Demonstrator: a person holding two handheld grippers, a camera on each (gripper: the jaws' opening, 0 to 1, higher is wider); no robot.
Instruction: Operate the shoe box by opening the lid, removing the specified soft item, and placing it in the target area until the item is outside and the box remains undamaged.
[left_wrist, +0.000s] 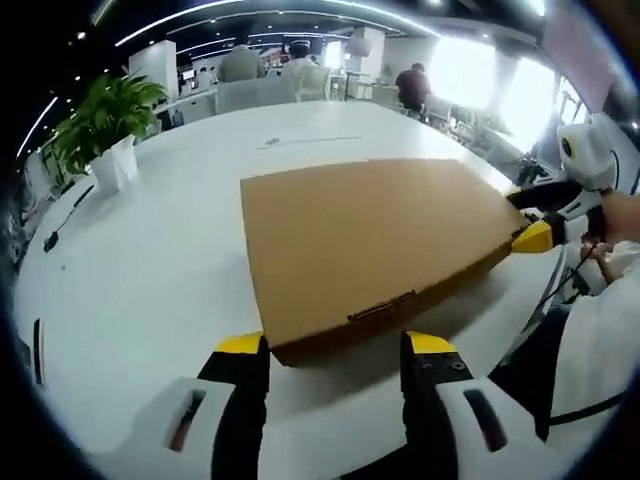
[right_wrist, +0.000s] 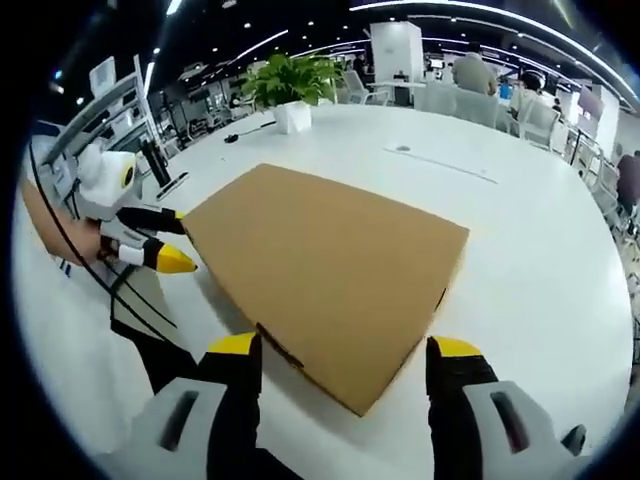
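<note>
Both tongs spread wide at the closed box.

The left tongs (left_wrist: 335, 347) sit just off one corner of the brown box (left_wrist: 375, 240), the right tongs (right_wrist: 345, 352) at another, touching nothing. The box lies flat mid-table (left_wrist: 150, 270), lid down; a potted plant (left_wrist: 108, 125) stands near the far edge.
</note>
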